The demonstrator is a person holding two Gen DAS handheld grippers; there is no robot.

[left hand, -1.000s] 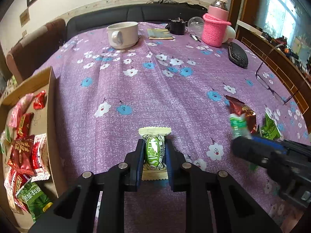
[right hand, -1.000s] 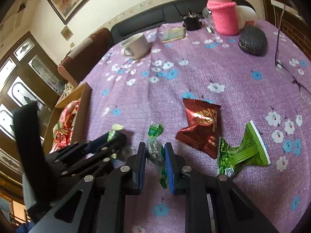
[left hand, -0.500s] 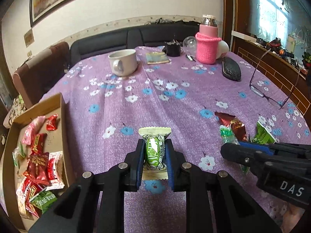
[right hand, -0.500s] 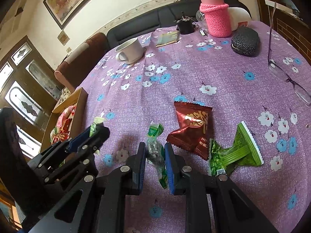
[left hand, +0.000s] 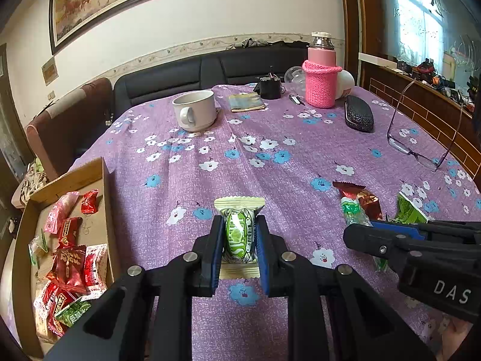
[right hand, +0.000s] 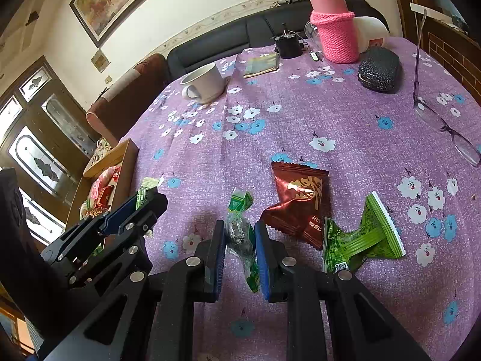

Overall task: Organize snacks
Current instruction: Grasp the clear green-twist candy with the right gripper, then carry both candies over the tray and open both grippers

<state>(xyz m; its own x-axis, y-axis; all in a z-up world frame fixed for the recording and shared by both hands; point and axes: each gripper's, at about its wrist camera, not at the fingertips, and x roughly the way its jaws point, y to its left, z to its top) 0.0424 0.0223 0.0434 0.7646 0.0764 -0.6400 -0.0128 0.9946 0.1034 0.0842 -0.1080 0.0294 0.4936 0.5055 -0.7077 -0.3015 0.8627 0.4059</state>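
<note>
A matt, woven purple tablecloth (left hand: 270, 156) covers the table, with a glossy white ceramic mug (left hand: 195, 109) at 12 o'clock and a bottle in a rough pink knitted sleeve (left hand: 321, 85) at 1 o'clock. Shiny foil and plastic snack wrappers (left hand: 67, 266) fill a plain cardboard box (left hand: 106, 198) at 9 o'clock.

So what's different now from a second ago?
The left gripper has lifted and tipped up with its cream-and-green candy, so more of the room shows. Nothing was grabbed or let go. The right gripper stays shut on its green twist candy; the red packet, green packet and cardboard box haven't moved.
</note>
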